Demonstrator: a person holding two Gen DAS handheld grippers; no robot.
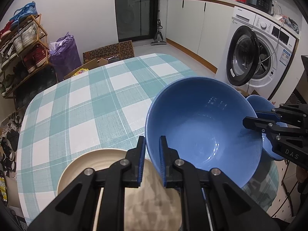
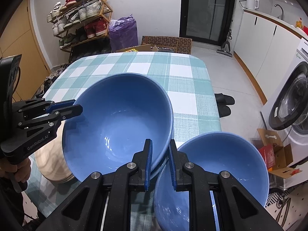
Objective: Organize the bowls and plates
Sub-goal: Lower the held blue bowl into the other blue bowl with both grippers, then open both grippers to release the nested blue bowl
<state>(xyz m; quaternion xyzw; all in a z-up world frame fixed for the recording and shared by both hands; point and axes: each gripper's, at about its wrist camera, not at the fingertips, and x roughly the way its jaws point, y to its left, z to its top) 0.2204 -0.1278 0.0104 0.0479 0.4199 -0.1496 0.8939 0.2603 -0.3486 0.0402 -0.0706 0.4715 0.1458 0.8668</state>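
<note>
A large blue bowl point(image 1: 202, 127) point(image 2: 119, 123) hangs tilted over the checked table point(image 1: 77, 105), held by its rim from two sides. My left gripper point(image 1: 152, 140) is shut on the near rim in the left wrist view and shows at the left point(image 2: 78, 106) in the right wrist view. My right gripper point(image 2: 160, 144) is shut on the opposite rim and shows at the right point(image 1: 248, 119) in the left wrist view. A smaller blue bowl point(image 2: 221, 165) point(image 1: 258, 104) sits just right of the right gripper. Beige plates point(image 1: 86, 163) point(image 2: 52, 163) lie partly under the large bowl.
The teal and white table point(image 2: 179, 73) stretches away beyond the bowls. A washing machine point(image 2: 292, 100) with its door open stands to the right, with a cardboard box point(image 2: 275, 154) in front. A shoe rack point(image 1: 23, 44) and a purple bag point(image 1: 64, 52) stand beyond the table's far left.
</note>
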